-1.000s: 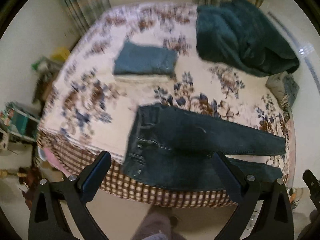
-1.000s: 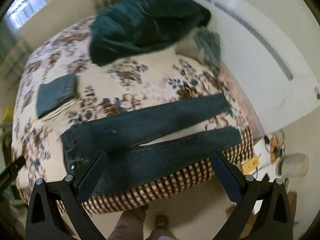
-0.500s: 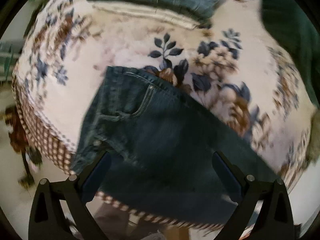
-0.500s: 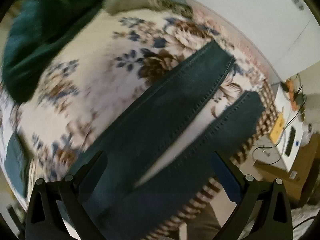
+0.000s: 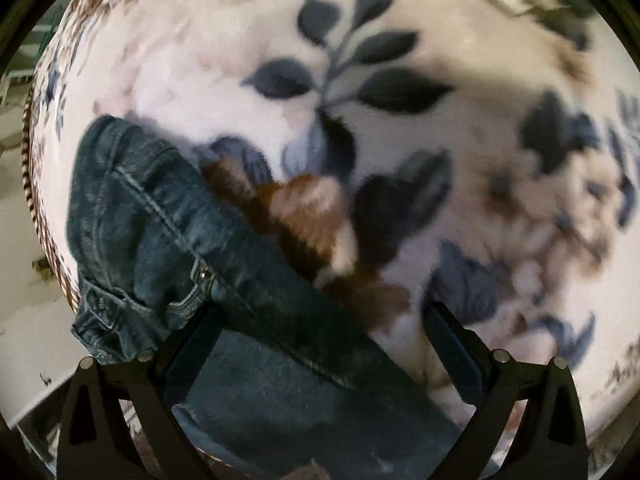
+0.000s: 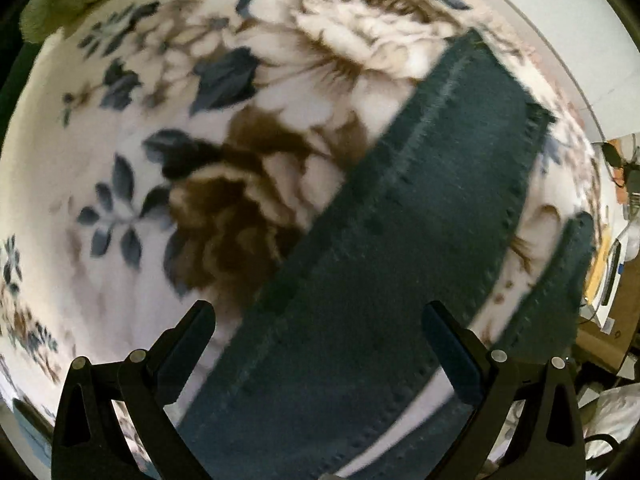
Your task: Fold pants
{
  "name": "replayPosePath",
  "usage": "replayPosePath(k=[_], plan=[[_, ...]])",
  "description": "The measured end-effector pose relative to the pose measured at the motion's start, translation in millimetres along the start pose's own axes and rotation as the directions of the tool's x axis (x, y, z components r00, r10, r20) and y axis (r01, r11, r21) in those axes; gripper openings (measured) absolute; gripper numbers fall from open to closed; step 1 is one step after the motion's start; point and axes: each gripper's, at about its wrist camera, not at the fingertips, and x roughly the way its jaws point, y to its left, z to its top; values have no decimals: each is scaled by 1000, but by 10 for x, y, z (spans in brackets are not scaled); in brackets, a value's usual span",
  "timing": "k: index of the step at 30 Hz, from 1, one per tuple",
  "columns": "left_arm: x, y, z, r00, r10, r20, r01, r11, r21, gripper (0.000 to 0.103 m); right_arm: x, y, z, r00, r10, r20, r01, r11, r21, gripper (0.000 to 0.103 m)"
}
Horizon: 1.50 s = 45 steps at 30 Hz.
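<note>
Dark blue jeans (image 5: 208, 264) lie flat on a floral blanket (image 5: 400, 152) on the bed. The left wrist view shows the waistband, pocket and a rivet at lower left. My left gripper (image 5: 320, 344) is open, close above the jeans' far upper edge near the waist. The right wrist view shows the far leg (image 6: 400, 240) running diagonally up to its hem at upper right, with the near leg (image 6: 560, 280) at the right. My right gripper (image 6: 316, 344) is open, its fingers straddling the far leg just above it.
The bed edge with checked trim (image 5: 36, 208) drops off at the left in the left wrist view. In the right wrist view a white wall (image 6: 560, 8) is beyond the bed and boxes and cables (image 6: 616, 208) sit on the floor at right.
Both grippers have dropped from well above the bed to close over the jeans, the left toward the waist and the right toward the far leg. Both stayed open.
</note>
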Motion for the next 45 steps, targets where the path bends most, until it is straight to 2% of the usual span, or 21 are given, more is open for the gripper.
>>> replayPosePath(k=[3,4,5,6,7,8,9,10,12,16,20,23,24,25,29,32,34,37,41,43,45], plan=[[6,76,20,999,-31,13,31,1000,1,101,152,102,80,999,1,-42,-2,999,-41,101],[-9,148,11,999,-47,27,47,999,2,97,179,117,90,999,-6,-46,4,998,-55,94],[-49,234,-11,997,-60,47,60,998,-5,83,206,127,87,999,-2,-52,-2,997,-72,89],[-100,332,-53,996,-66,66,67,998,-12,67,227,129,85,998,-2,-57,-3,997,-82,80],[-140,413,-77,994,-76,82,77,997,-15,58,254,111,75,998,-8,-64,2,996,-93,68],[-160,484,-115,992,-89,92,91,996,-17,35,257,74,58,998,-2,-59,-3,995,-97,60],[-207,583,-151,987,-122,107,125,992,-22,23,250,53,36,998,7,-56,-13,995,-98,45],[-248,675,-187,980,-158,122,163,986,-26,20,244,-5,10,998,25,-56,-31,995,-98,30],[-318,879,-305,960,-238,146,245,969,-34,12,228,-167,-48,991,108,-79,-113,991,-69,11],[-552,1352,-631,902,-376,213,387,922,-11,9,61,-533,-225,977,201,-70,-205,978,-42,5],[-816,1910,-1013,843,-471,258,479,877,35,9,-307,-842,-451,965,263,-19,-264,963,-58,5],[-1034,2269,-1306,808,-530,256,536,843,55,9,-581,-1076,-637,956,294,19,-291,953,-86,5],[-1051,2206,-1437,796,-549,254,556,830,51,9,-674,-1203,-758,953,300,34,-295,950,-100,5],[-1047,2374,-1538,783,-568,252,574,817,57,9,-766,-1249,-798,953,300,43,-294,949,-112,5],[-757,2652,-1909,752,-614,239,618,783,69,9,-934,-1574,-1044,953,289,95,-272,950,-154,5],[-387,2924,-2094,738,-644,200,652,757,30,9,-917,-1839,-1291,960,249,125,-225,958,-175,5],[-88,3095,-2179,737,-652,178,663,748,-4,9,-802,-1995,-1427,966,219,140,-193,964,-181,5],[286,3288,-2278,745,-647,161,658,753,-18,9,-579,-2238,-1588,970,203,131,-180,970,-164,5],[714,3283,-2218,763,-630,146,639,769,-22,10,-242,-2446,-1685,973,198,117,-178,971,-161,5],[806,3275,-2211,762,-630,151,638,770,-4,10,-85,-2512,-1702,971,216,108,-196,966,-169,5],[812,3245,-2222,774,-612,164,615,788,35,14,66,-2628,-1682,963,256,81,-241,957,-159,8]])
